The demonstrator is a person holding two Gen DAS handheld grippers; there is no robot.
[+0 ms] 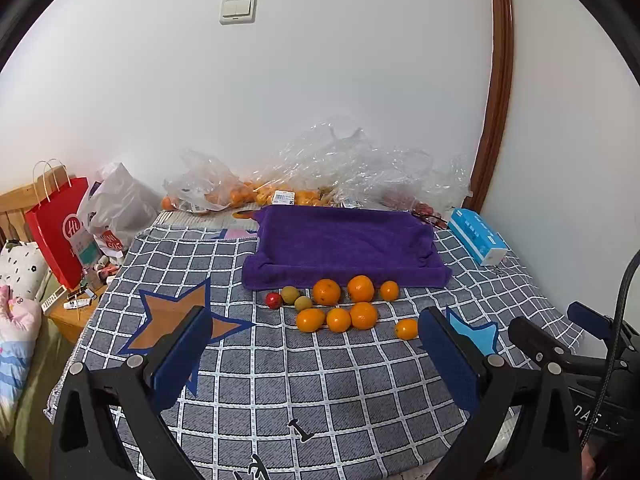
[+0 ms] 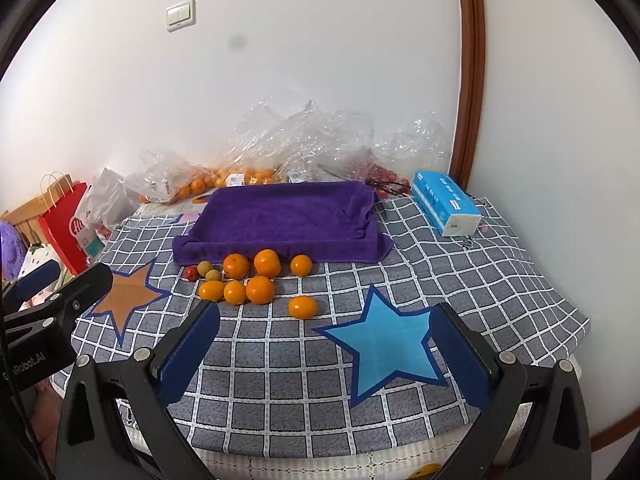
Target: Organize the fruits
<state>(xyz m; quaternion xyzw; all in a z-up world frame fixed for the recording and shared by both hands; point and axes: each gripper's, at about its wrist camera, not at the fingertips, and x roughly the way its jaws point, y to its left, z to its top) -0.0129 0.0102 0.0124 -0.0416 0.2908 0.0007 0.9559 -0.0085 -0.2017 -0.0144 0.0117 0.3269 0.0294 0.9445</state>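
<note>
The tabletop (image 2: pixel 500 280), under a grey checked cloth with stars, carries everything. At its far middle lies the purple towel (image 2: pixel 288 216), draped so its edges stand up like a shallow tray, and probably the place the fruit should go. Just in front of its near edge sit the loose fruits: seven oranges (image 2: pixel 267 263) in two rough rows, one orange (image 2: pixel 303 306) apart on the near right, two small green fruits (image 2: pixel 205 267) and a small red fruit (image 2: pixel 191 273) at the left end.

Both tools hover well short of the pile. The right gripper (image 2: pixel 324 356) has its jaws spread wide and empty; the left gripper (image 1: pixel 316 360) likewise, wide and holding nothing.

To start well, I would take the lone orange first with the right gripper, since nothing crowds it. Come in low, straddle it at its widest part, and close gently so it does not roll away. Leave the clustered ones until neighbours are cleared, and sort small fruits separately.
</note>
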